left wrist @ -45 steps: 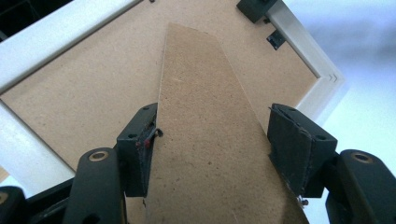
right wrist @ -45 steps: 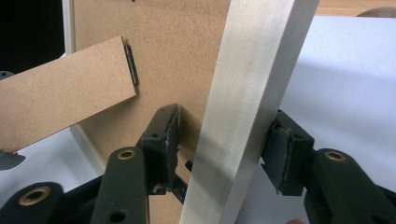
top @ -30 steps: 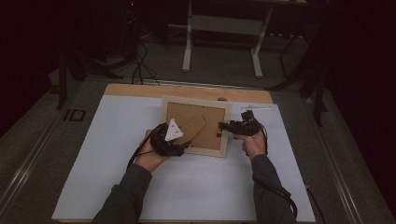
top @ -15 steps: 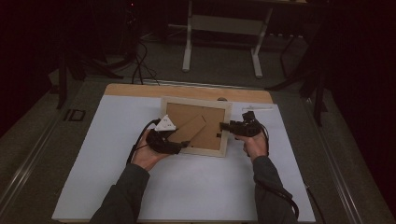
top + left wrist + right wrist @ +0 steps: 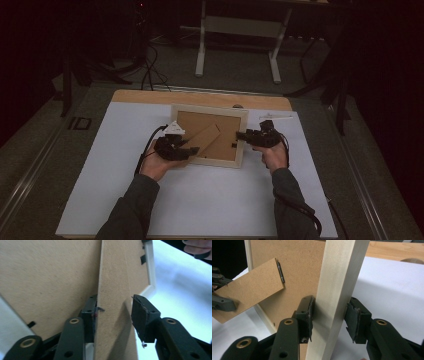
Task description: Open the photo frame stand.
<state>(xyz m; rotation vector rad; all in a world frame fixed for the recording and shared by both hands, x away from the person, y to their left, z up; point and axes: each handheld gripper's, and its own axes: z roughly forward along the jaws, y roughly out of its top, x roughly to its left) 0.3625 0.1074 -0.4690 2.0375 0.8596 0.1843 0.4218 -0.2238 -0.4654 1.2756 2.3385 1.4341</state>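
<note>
both tongs [image 5: 196, 148] astride picture frame [image 5: 208, 133]

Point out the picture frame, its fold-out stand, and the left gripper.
picture frame [image 5: 240, 135]: high view, right side rail.
fold-out stand [image 5: 249, 288]: right gripper view, middle of the brown flap.
left gripper [image 5: 113, 312]: left gripper view, midway between its fingertips, around the stand.
</note>
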